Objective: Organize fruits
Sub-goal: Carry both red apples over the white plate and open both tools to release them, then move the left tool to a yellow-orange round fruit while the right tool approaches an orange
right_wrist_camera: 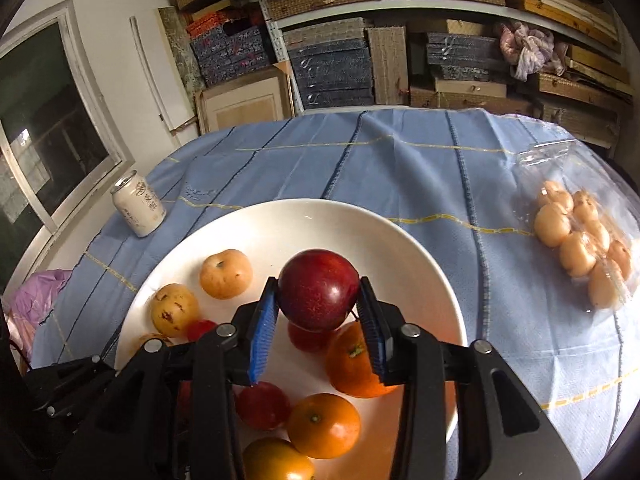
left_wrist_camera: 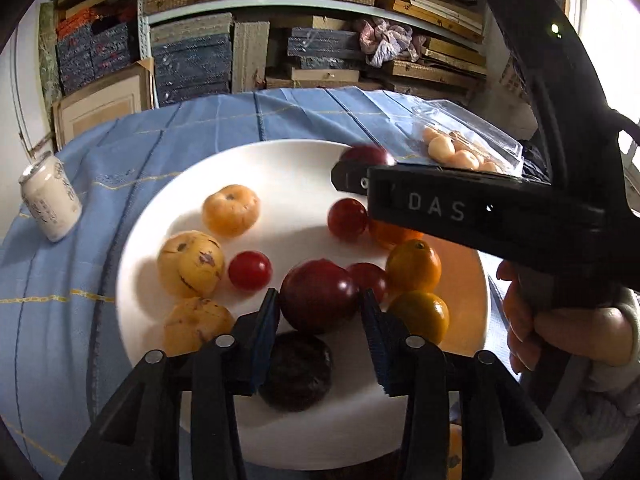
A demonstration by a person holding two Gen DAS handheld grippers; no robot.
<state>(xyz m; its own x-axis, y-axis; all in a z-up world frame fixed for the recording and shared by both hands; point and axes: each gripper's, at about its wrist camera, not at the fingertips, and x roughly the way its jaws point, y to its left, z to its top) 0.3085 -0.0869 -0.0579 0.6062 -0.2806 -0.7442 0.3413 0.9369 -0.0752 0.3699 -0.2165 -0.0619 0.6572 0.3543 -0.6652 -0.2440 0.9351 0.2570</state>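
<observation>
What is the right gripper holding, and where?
A dark red plum, pinched at its two sides between the blue pads of the right gripper, above the plate.

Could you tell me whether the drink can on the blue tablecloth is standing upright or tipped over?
Upright. The can stands on its base on the tablecloth, top rim uppermost, left of the white plate; its lean is likely fisheye distortion.

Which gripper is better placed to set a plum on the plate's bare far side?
Right, probably: the right gripper already clamps a red plum above the white plate, near its bare far side; the left gripper sits low among crowded fruit.
</observation>
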